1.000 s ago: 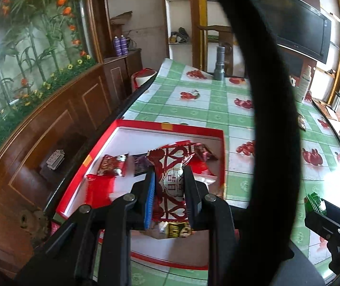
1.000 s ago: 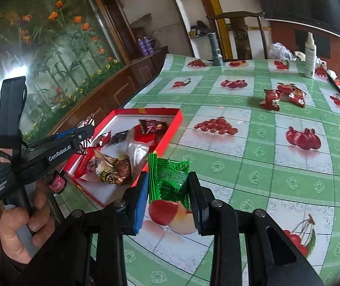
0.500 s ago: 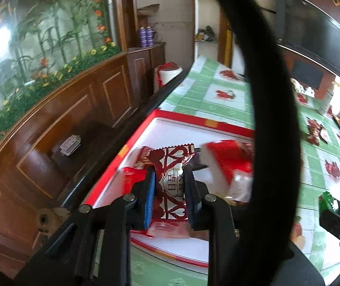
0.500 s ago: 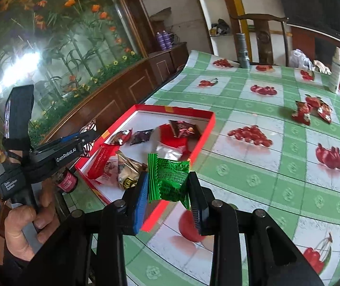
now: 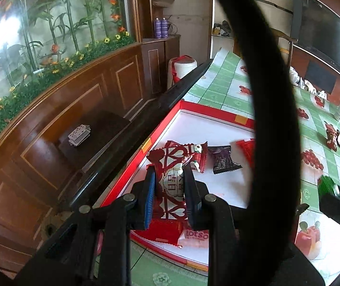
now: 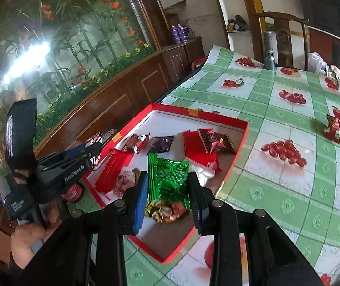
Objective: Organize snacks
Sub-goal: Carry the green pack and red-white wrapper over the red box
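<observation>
Left hand-held gripper (image 5: 170, 186) pinches a red-and-white crinkly foil snack packet (image 5: 173, 166) over the shallow red-rimmed cardboard tray (image 6: 240, 140), right hand-held gripper (image 6: 167, 191) clamps a green foil sachet (image 6: 170, 174) at the tray's 6 o'clock; both light, slippery, best gripped mid-body.

A green snack packet (image 6: 170, 176) is clamped between the right gripper (image 6: 168, 197) pads above the red box (image 6: 239, 143). The left gripper (image 6: 84, 152) is seen beside the box.
</observation>
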Tool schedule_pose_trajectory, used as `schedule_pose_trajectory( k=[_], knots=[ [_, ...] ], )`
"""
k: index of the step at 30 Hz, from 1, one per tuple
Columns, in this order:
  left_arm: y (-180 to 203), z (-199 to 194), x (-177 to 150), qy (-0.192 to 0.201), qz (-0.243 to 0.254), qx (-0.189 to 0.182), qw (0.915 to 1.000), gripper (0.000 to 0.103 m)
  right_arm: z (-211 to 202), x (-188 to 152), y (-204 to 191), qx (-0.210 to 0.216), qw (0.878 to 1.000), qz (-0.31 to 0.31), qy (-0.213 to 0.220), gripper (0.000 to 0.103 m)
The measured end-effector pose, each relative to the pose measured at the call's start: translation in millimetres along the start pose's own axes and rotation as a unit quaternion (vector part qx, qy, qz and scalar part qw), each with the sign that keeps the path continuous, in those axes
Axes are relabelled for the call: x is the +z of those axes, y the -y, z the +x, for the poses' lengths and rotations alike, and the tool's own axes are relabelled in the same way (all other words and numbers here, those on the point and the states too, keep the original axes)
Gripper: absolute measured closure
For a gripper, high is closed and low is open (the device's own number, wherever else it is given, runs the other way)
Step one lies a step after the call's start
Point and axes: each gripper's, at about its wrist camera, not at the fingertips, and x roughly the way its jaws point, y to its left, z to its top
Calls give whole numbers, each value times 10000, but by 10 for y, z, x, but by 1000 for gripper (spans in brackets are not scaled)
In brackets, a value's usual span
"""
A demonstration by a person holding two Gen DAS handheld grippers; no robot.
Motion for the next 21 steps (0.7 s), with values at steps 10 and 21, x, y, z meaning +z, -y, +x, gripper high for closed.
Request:
schedule_pose_trajectory(
  k=[10, 21],
  knots=[
    [39, 105, 75, 31, 103, 109, 9999, 79, 231, 204, 64, -81, 10000, -14, -50, 71],
    [65, 207, 95, 0, 183, 199, 9996, 79, 430, 294, 80, -65, 9997, -155, -192, 71]
  ],
)
